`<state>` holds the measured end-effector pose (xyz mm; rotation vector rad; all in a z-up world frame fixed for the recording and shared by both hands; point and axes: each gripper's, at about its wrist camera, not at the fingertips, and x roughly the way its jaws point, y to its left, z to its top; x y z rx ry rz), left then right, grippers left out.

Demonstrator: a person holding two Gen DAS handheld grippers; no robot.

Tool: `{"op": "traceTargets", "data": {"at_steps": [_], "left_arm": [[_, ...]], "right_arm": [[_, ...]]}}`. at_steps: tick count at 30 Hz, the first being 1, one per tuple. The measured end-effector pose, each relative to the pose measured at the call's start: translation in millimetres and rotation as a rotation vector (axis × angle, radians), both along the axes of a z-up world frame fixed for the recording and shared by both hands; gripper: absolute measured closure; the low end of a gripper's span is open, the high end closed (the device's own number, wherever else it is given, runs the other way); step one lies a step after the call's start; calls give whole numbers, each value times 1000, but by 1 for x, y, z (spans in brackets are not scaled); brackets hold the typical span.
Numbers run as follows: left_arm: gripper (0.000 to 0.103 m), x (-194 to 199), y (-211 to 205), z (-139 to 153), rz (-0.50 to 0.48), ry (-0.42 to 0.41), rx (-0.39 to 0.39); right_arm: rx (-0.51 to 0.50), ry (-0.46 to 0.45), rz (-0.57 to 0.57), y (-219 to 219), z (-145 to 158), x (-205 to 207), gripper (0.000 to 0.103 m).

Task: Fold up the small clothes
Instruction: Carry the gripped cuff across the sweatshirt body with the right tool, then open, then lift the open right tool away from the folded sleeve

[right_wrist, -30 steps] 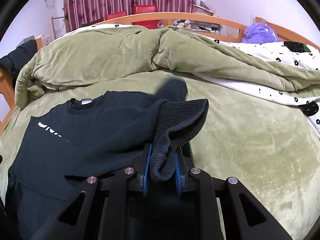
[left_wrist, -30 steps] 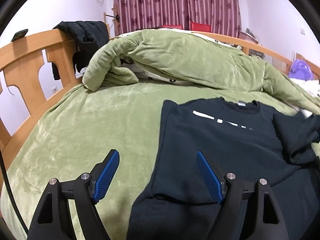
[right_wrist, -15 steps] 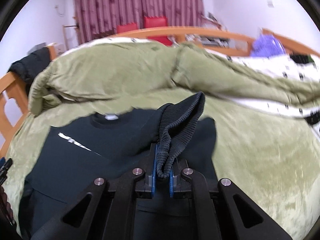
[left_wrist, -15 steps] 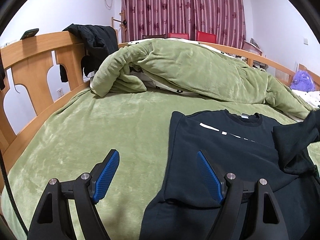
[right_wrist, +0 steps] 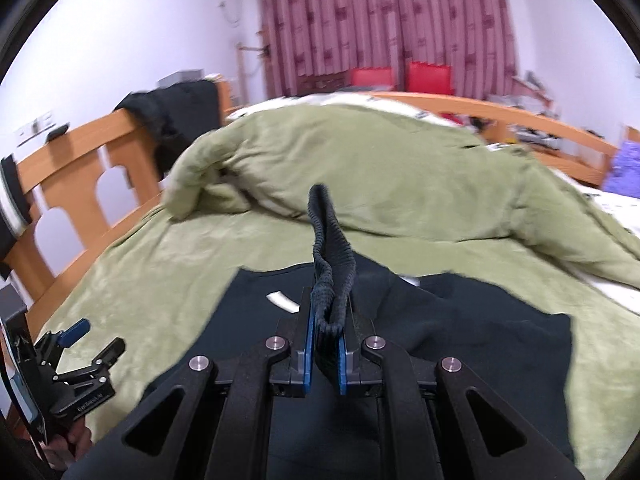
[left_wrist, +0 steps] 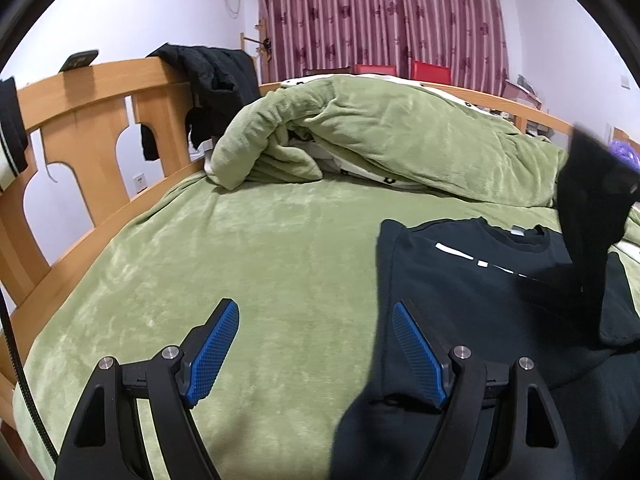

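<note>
Sweatshirt point(right_wrist: 460, 320), dark with a white chest print, lies front-up on the green blanket point(left_wrist: 260, 260), directly ahead of and beneath my right claw point(right_wrist: 324, 354). That claw is clamped on the ribbed cuff point(right_wrist: 334, 280) of one sleeve, which stands up out of the pads; in the left wrist view the sleeve point(left_wrist: 592, 216) hangs lifted to the far right, above the garment's body. My left claw point(left_wrist: 316, 356) stands apart with nothing between its pads, its right finger over the sweatshirt's near side edge, its left finger over bare blanket.

Progress, as I judge it: early. The body is spread flat and one sleeve is being carried across the chest; laying it down, the other sleeve and the body folds remain.

Surface: soft plush bedding, likely to drag on fabric. Beyond both claws lies a rumpled green duvet point(left_wrist: 400, 132). To the left runs a wooden bed frame point(left_wrist: 92, 120) with a black garment point(left_wrist: 212, 80) draped over it. At the far wall hang maroon curtains point(left_wrist: 380, 12), with red chairs point(right_wrist: 400, 78) below.
</note>
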<state>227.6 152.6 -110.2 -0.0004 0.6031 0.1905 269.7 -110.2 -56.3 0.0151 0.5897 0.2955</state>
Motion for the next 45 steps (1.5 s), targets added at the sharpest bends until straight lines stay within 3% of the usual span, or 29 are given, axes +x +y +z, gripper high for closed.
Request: {"op": "traceTargets", "data": {"at_steps": [7, 11, 14, 16, 17, 18, 21, 26, 32, 39, 42, 45], "left_arm": [[25, -2, 14, -11, 18, 23, 34], [25, -1, 18, -16, 24, 36, 40], [25, -3, 19, -17, 26, 37, 46], [25, -2, 19, -17, 28, 38, 47], [25, -2, 19, -17, 29, 39, 47], [25, -1, 18, -17, 29, 41, 45], [25, 2, 13, -16, 20, 49, 38], [25, 6, -9, -14, -19, 52, 34], [25, 14, -42, -22, -78, 77, 48], [25, 28, -80, -40, -160, 144, 23], [25, 33, -90, -48, -184, 173, -3], [30, 37, -97, -56, -204, 190, -24]], "right_arm": [[-22, 137, 125, 67, -70, 17, 94], [-64, 217, 156, 83, -114, 20, 93], [-32, 263, 155, 84, -135, 25, 88], [-12, 294, 178, 89, -146, 29, 75], [-18, 305, 200, 91, -149, 29, 61], [-34, 313, 229, 94, -150, 26, 54], [-109, 265, 272, 92, -142, 10, 50], [-94, 206, 230, 37, -118, -17, 44], [-109, 156, 8, -77, -104, -31, 44], [-58, 199, -302, -209, -121, -25, 44], [-12, 215, -325, -236, -132, -25, 44], [-40, 238, -334, -247, -146, -21, 44]]}}
